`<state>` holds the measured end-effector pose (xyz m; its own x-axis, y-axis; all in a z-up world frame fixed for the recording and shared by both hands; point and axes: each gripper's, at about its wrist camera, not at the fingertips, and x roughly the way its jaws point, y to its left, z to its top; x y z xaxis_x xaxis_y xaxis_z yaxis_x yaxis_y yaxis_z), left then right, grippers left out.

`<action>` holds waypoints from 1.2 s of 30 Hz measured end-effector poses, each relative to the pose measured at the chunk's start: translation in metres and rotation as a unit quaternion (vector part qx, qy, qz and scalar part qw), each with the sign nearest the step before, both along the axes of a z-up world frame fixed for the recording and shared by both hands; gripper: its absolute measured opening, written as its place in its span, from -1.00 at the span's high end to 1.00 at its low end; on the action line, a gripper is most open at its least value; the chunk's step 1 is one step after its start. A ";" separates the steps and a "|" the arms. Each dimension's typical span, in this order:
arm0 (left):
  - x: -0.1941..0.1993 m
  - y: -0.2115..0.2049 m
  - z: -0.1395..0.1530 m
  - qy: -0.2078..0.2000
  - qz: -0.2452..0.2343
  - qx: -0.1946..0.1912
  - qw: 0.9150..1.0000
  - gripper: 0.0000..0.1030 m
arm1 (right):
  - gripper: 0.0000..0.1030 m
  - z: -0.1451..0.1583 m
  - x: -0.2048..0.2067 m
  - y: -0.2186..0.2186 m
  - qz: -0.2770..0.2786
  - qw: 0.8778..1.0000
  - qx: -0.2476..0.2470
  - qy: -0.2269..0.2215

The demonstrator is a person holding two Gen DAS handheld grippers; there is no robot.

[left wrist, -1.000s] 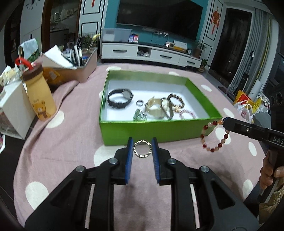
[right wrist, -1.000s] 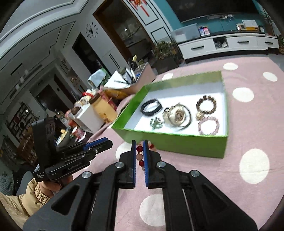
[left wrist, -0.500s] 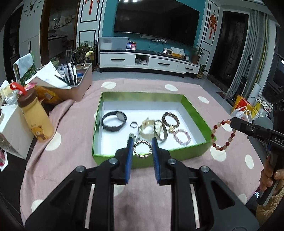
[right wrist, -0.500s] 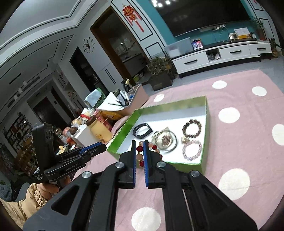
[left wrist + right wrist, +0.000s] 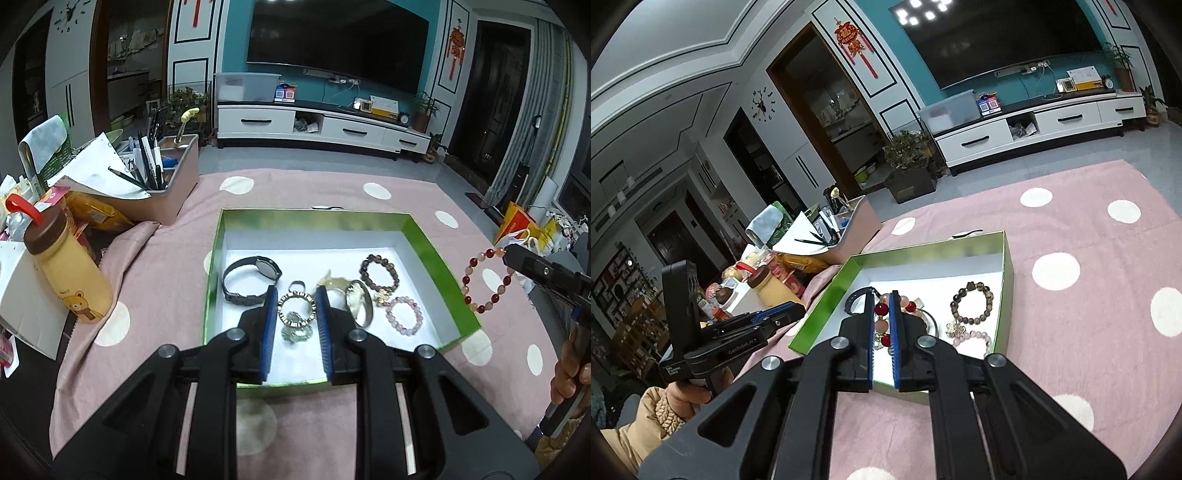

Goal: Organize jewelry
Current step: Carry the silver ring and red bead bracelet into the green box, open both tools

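Note:
My left gripper (image 5: 296, 295) is shut on a gold studded ring bangle (image 5: 296, 308) and holds it above the near part of the green box (image 5: 428, 236). My right gripper (image 5: 882, 301) is shut on a red and peach bead bracelet (image 5: 881, 325), which hangs to the right of the box in the left wrist view (image 5: 487, 280). Inside the box lie a black watch (image 5: 251, 277), a dark bead bracelet (image 5: 380, 273), a pink bead bracelet (image 5: 404, 314), a gold bangle (image 5: 360, 306) and a small ring (image 5: 296, 285).
A pink polka-dot cloth (image 5: 155, 280) covers the table. A yellow bear bottle (image 5: 68, 266), a white carton (image 5: 14, 295) and a pen holder box (image 5: 162, 184) crowd the left side. The left gripper shows in the right wrist view (image 5: 738, 332).
Both grippers have risen and moved forward over the box. The box looks farther below and its inside shows more fully. Both still hold their jewelry.

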<state>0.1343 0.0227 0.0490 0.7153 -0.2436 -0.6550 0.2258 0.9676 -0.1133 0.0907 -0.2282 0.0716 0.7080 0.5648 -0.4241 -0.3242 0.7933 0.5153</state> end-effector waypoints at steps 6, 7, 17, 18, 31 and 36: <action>0.020 0.003 -0.003 0.008 0.009 0.008 1.000 0.60 | 0.86 -0.004 0.016 0.004 0.000 1.000 -0.006 0.006; 0.022 0.003 -0.004 0.009 0.009 0.010 1.000 0.60 | 0.86 -0.004 0.020 0.004 0.000 1.000 -0.007 0.007; 0.042 -0.005 -0.023 0.033 0.008 0.033 0.999 0.60 | 0.86 -0.014 0.044 0.005 -0.002 0.999 -0.018 0.028; 0.044 -0.005 -0.025 0.036 0.006 0.036 0.999 0.60 | 0.86 -0.016 0.047 0.005 -0.003 0.999 -0.021 0.031; 0.064 -0.005 -0.044 0.071 0.011 0.046 0.996 0.60 | 0.86 -0.044 0.078 0.003 -0.019 0.995 -0.053 0.078; 0.069 -0.003 -0.050 0.083 0.009 0.052 0.995 0.60 | 0.86 -0.051 0.082 0.007 -0.017 0.994 -0.063 0.087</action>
<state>0.2037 0.0201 -0.0006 0.5981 -0.1557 -0.7861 0.1944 0.9798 -0.0461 0.1731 -0.2216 0.0209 0.6360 0.4762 -0.6072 -0.2101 0.8640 0.4575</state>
